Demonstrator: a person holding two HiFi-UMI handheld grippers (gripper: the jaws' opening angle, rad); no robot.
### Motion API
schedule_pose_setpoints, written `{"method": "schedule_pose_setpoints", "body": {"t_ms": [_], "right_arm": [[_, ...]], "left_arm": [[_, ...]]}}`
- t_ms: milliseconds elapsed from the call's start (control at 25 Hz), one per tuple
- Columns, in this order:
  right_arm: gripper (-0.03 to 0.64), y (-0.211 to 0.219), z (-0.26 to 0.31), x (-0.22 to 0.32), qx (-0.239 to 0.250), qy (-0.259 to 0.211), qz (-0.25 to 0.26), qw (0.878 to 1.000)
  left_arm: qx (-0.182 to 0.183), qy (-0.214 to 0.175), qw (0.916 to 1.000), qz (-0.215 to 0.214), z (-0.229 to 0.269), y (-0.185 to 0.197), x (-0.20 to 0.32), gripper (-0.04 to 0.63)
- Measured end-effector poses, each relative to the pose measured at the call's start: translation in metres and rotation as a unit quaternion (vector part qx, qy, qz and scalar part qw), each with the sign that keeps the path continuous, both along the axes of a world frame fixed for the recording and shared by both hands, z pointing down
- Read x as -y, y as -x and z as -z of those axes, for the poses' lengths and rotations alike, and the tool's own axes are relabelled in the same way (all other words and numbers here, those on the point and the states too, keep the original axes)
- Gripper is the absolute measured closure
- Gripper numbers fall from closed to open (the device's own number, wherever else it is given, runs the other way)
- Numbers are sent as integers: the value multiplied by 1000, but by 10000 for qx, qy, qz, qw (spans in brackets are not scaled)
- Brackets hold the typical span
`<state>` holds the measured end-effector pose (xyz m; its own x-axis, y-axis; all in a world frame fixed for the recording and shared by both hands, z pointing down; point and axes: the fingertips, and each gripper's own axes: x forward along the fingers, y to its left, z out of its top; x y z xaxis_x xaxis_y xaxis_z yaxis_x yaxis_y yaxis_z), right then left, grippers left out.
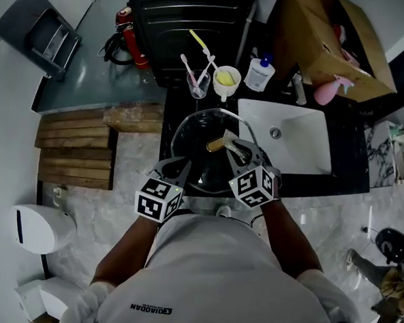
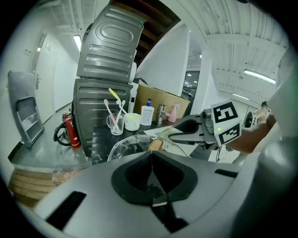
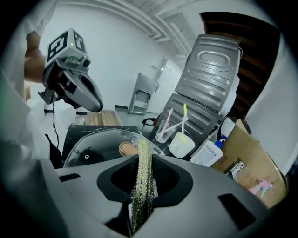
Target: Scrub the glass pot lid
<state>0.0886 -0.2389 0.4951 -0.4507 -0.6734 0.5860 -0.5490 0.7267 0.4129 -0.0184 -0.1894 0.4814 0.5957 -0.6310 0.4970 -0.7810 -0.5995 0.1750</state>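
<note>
Blk counter [image 1: 343,174]: 1 lid [image 1: 195,142], 1 pad [image 3: 142,162]

You're standing in what looks like a bathroom: white sink [image 1: 299,151], toothbrushes [image 1: 190,69] in a glass [image 1: 197,87], soap bottle [image 1: 260,74], perhaps a toilet [image 1: 37,228].

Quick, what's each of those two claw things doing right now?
Left gripper: shut on the glass lid at its rim.
Right gripper: shut on a yellow-green scouring pad.
</note>
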Motion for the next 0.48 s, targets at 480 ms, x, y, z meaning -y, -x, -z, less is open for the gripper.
{"method": "schedule_pose_setpoints", "body": {"t_ms": [480], "right_arm": [[528, 15, -30, 6, -1095, 80, -53, 9939]], "left_arm": [[-115, -10, 9993, -354, -3, 28, 0, 577]]}}
